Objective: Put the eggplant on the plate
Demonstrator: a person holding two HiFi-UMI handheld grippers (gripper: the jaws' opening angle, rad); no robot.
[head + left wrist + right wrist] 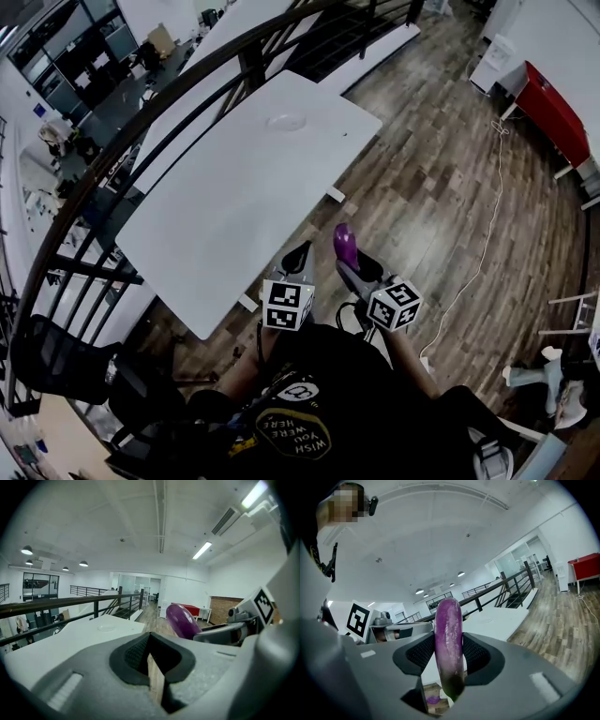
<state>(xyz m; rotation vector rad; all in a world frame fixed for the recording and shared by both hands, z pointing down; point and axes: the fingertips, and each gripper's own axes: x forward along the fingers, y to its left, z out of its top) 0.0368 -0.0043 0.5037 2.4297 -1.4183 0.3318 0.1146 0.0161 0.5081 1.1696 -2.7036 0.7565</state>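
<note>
Eggplant (pixel 449 644) clamped between the pads of the right tongs (pixel 449 657), standing upright. Its long axis runs across the closing direction, rounded tip up, darker end below the pads. In the head view the eggplant (pixel 345 246) sits over the wooden floor, just off the near corner of the bench (pixel 234 206).

Left tongs (pixel 152 656) closed down to a slit with nothing between them, beside the right tongs (pixel 349 264) and not touching the load.

Key relation: the plate (pixel 286 122) lies straight ahead and well apart, toward the far end of the bench. The right hand is the carrier; judged next move is a long forward reach, then tipping the eggplant toward flat before letting go.

Materials:
- Eggplant: glossy purple skin, smooth, slim cylinder. Likely to roll.
- Plate: shallow, round, pale, hard to pick out against the white top.
- Bench: flat, matte white.
- Pads: dark, finely ribbed.
</note>
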